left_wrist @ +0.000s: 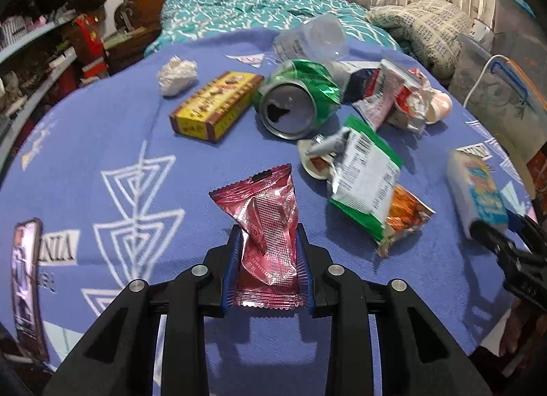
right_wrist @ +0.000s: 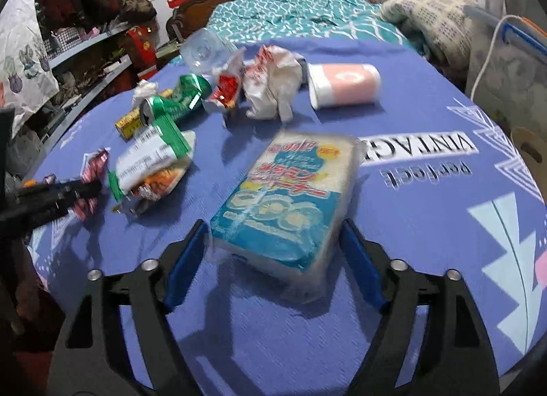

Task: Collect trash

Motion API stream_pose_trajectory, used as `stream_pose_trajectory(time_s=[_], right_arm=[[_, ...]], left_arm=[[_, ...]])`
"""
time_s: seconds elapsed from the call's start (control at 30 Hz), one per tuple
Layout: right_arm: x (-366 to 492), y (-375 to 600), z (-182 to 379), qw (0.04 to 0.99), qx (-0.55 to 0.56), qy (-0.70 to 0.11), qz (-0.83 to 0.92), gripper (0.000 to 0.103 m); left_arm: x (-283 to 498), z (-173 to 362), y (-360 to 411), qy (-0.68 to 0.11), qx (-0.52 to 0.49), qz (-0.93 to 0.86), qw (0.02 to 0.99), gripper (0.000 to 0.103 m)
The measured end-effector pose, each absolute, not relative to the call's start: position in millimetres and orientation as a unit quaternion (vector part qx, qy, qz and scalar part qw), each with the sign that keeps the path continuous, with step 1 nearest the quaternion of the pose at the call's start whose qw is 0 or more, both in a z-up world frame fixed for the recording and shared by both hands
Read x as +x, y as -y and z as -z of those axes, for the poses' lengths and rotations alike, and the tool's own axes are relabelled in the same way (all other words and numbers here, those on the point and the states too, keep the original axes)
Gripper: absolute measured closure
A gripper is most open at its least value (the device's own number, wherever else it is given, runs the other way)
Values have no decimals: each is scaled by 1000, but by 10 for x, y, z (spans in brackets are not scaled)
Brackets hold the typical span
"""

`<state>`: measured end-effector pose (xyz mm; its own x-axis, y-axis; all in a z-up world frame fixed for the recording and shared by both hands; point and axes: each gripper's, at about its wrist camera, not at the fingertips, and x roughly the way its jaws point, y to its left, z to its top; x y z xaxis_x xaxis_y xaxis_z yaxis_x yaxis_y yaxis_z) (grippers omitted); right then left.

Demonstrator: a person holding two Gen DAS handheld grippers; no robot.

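— What carries the litter?
— A bed under a blue blanket printed with white triangles.
— And lying on it?
— A crushed green can, a yellow box, a tissue wad, a pink cup, a green-edged wrapper, a phone near left.

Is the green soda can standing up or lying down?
Lying down. The green soda can rests on its side on the blue cloth, crumpled, its opened top facing the left camera.
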<state>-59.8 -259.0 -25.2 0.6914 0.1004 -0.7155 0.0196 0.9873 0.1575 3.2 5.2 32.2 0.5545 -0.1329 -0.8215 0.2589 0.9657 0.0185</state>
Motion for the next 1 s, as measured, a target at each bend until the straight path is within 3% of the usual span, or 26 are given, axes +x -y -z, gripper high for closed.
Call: stream_pose_trajectory(time_s=[0.17, 1.0], right_arm=[[-622, 2604, 290, 918, 77, -388, -20, 16], [-637, 2540, 357, 921, 67, -383, -1, 11]], left_arm=[[82, -383, -6, -448, 83, 98, 885, 75], [99, -286, 2, -457, 75, 96, 881, 72]])
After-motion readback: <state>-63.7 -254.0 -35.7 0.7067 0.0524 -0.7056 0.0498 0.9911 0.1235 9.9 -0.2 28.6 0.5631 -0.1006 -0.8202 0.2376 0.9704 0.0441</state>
